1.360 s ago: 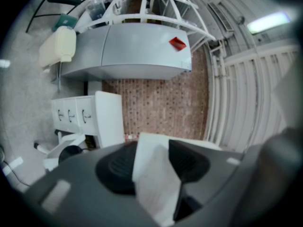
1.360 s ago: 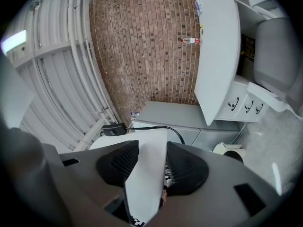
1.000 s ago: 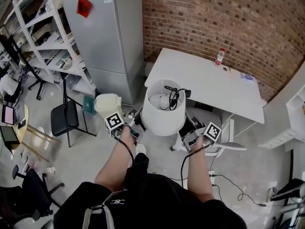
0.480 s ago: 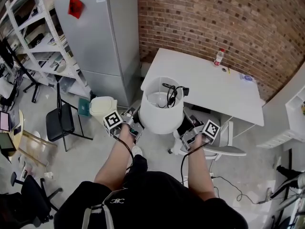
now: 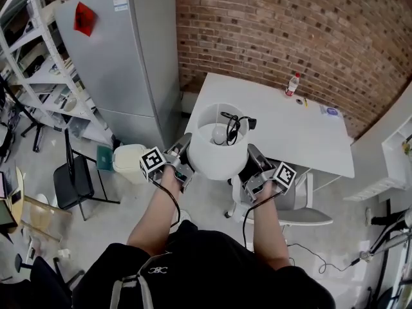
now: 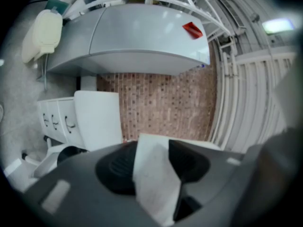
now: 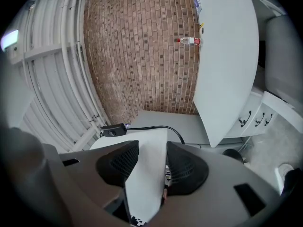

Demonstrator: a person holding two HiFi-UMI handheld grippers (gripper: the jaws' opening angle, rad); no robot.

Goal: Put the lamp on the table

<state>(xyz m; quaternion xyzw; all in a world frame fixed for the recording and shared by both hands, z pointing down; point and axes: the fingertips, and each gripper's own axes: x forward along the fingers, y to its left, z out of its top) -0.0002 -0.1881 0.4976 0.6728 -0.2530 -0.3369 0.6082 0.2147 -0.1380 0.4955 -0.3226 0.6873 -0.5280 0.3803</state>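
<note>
A lamp with a white drum shade [image 5: 221,150] hangs in the air between both grippers, just short of the white table's [image 5: 290,124] near edge. Its bulb and a coiled black cord with a switch [image 5: 233,126] lie inside the shade. My left gripper [image 5: 182,158] is shut on the shade's left wall [image 6: 154,174], which stands pinched between its dark pads. My right gripper [image 5: 255,166] is shut on the shade's right wall [image 7: 147,174]. The cord's switch [image 7: 112,130] shows in the right gripper view.
A grey fridge [image 5: 125,56] stands left of the table, with white shelving [image 5: 38,63] further left. A small bottle [image 5: 293,84] and small items stand at the table's far side. A grey office chair [image 5: 293,205] sits below my right gripper; a cream bin [image 5: 129,161] and black chair [image 5: 71,179] at left.
The person has stepped towards the table carrying the lamp; the table, fridge and bin have shifted nearer in the head view. Both grippers keep their hold on the shade.
</note>
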